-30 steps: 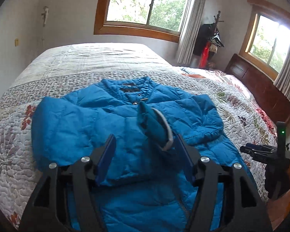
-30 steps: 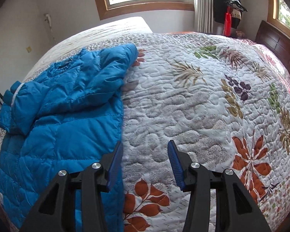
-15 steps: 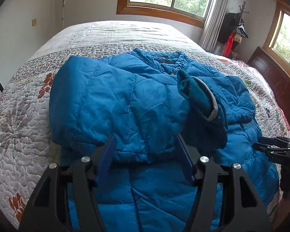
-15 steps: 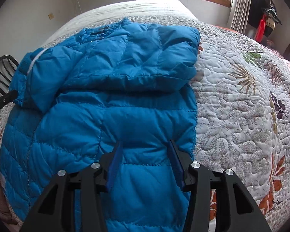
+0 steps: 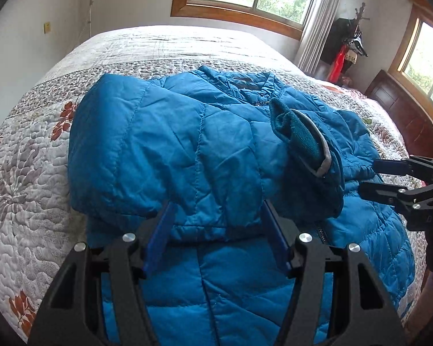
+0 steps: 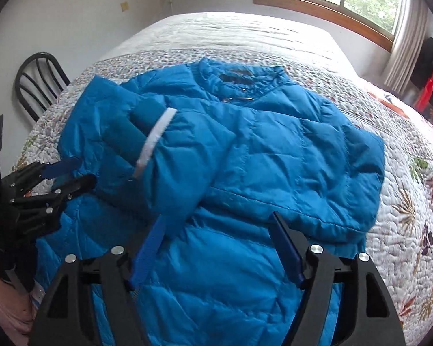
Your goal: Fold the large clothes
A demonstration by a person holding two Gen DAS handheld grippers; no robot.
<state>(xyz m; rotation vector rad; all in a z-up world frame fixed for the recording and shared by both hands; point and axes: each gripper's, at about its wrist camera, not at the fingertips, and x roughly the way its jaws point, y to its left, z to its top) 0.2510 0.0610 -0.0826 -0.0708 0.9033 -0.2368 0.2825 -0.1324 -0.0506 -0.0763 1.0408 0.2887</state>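
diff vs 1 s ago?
Right tool swung in from over the bare quilt to above the blue jacket, its jaws opening, nothing between them. Left tool dipped closer to the jacket, open and empty. Both sleeves stay folded across the front.

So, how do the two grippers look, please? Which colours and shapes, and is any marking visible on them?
Both are alike: the left gripper and the right gripper have matte black angular frames with open cut-outs and round silver bolt heads. Each has two flat fingers faced with blue pads. Seen from the left wrist view, the right gripper's black body carries faint pale lettering, too small to read. No cables are visible.
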